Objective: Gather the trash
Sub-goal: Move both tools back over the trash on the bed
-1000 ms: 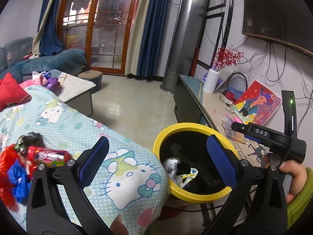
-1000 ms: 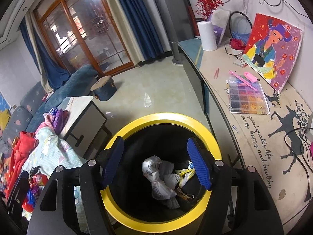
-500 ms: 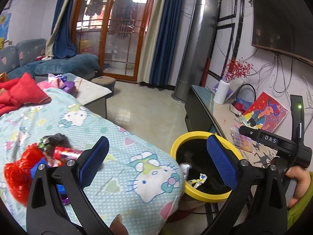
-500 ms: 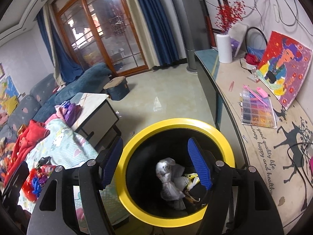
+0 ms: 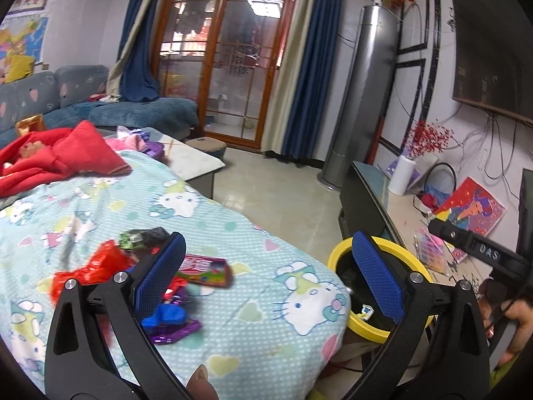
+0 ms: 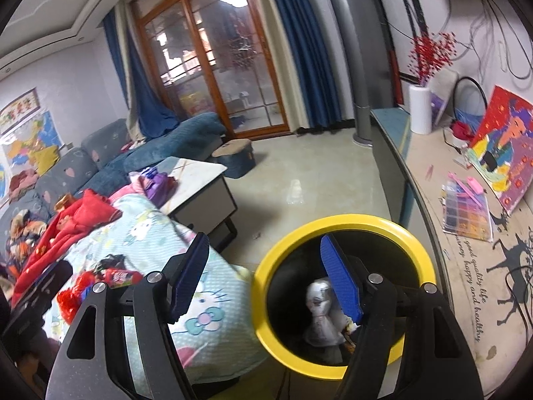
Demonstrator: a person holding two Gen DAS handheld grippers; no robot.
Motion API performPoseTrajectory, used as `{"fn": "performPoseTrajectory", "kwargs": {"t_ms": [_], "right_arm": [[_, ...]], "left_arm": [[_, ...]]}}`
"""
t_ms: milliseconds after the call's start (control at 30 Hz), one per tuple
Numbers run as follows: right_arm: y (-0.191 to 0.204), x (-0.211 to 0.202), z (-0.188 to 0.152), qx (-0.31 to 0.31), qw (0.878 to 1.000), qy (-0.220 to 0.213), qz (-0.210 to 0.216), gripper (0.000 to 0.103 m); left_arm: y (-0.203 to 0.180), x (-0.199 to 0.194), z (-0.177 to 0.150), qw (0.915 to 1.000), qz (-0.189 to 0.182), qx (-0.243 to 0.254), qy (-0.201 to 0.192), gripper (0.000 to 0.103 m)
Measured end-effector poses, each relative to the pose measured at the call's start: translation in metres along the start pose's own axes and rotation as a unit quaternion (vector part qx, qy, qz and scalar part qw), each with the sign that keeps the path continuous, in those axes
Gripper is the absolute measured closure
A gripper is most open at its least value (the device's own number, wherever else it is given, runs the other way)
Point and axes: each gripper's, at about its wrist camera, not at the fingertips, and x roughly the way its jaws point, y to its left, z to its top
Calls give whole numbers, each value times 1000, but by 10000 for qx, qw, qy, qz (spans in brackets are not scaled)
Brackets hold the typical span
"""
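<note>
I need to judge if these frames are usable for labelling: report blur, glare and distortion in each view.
Left wrist view: the pile of red, blue and purple wrappers on the cartoon-cat bedsheet is smeared by motion blur; fisheye bends the grey tower unit. Right wrist view: sharper on the yellow-rimmed black bin; ceiling-light reflection glares in the glass door; edges curve and darken.

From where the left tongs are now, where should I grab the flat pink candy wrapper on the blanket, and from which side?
Take the pink candy wrapper by its free right end, coming down from above with the left tongs. It lies flat on the blanket, so a side approach probably finds no edge. Its left end disappears behind the near finger, next to the other wrappers.
</note>
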Motion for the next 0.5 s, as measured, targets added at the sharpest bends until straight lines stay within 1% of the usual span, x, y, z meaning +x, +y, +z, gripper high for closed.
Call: {"fn": "performPoseTrajectory", "kwargs": {"t_ms": [500], "right_arm": [[65,4,-20,-719,9961,254,446,34]], "left_arm": [[53,-22,5,9978,480,-436,-156,11]]}}
